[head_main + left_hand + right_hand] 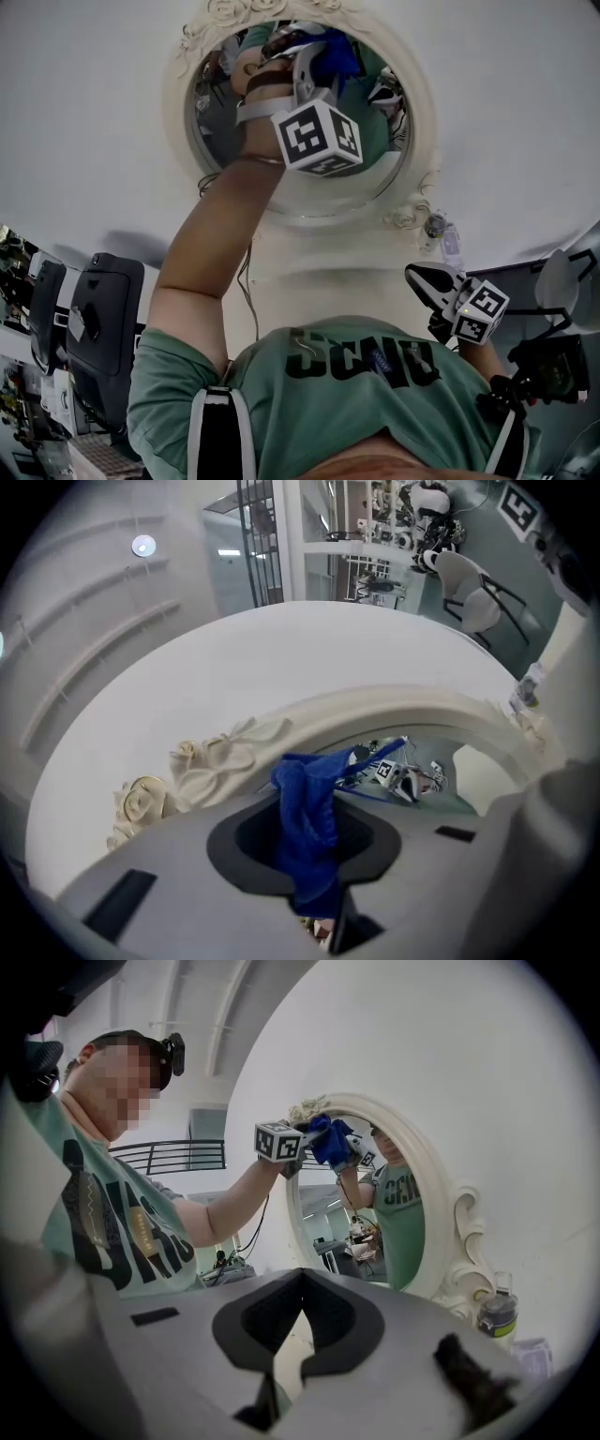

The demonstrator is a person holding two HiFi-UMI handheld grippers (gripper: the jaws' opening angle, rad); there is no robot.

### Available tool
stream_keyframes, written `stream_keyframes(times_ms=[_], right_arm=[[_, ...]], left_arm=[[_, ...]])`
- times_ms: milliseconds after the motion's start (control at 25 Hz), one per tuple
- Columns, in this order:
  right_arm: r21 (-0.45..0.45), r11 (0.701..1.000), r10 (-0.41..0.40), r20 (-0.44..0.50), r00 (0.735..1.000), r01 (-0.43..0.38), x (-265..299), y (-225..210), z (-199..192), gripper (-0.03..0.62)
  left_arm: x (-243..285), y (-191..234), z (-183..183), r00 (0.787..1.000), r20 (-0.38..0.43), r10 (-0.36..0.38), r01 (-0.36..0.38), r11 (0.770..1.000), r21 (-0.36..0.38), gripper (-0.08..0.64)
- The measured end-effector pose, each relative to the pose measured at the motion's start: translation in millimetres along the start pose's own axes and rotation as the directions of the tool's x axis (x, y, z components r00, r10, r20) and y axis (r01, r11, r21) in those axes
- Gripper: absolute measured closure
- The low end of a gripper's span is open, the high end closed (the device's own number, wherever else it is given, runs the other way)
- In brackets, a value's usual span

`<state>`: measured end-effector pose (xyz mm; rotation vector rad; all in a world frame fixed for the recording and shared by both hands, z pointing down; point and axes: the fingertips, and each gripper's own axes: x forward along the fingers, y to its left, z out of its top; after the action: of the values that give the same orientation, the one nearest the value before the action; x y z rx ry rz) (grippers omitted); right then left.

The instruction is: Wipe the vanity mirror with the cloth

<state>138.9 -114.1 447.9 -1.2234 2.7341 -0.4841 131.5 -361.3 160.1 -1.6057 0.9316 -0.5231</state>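
The oval vanity mirror [309, 187] in its cream carved frame [412, 211] stands against a white wall. My left gripper [302, 58] is raised to the top of the glass, shut on a blue cloth [341, 52] that lies against the mirror. In the left gripper view the cloth [306, 822] hangs bunched between the jaws of the left gripper [309, 850], just below the frame's rose carvings [211, 761]. My right gripper [433, 281] is held low beside the person's chest, away from the mirror. In the right gripper view the right gripper [300, 1327] is shut with nothing in it, facing the mirror [380, 1222].
A small bottle [494, 1314] stands by the frame's foot [466, 1241]. Dark cases [103, 328] sit at the left. A chair [567, 281] and a dark stand are at the right. The person's raised arm [211, 253] crosses the front of the mirror.
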Motion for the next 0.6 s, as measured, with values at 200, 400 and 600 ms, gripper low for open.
stream_keyframes(times_ms=[200, 400, 600], right_arm=[[0.003, 1.000, -0.010, 0.012, 1.000, 0.010, -2, -2, 0, 0.588], [0.030, 0.999, -0.014, 0.006, 1.000, 0.014, -6, -5, -3, 0.588], [0.026, 1.000, 0.000, 0.005, 1.000, -0.001, -5, 2, -2, 0.588]], left_arm=[[19, 8, 12, 0.999, -0.032, 0.006, -0.006, 1.000, 0.002, 0.476], [20, -3, 20, 0.998, -0.041, 0.037, -0.039, 0.998, -0.039, 0.477], [23, -59, 57, 1.000, 0.008, -0.005, 0.005, 1.000, 0.029, 0.477]])
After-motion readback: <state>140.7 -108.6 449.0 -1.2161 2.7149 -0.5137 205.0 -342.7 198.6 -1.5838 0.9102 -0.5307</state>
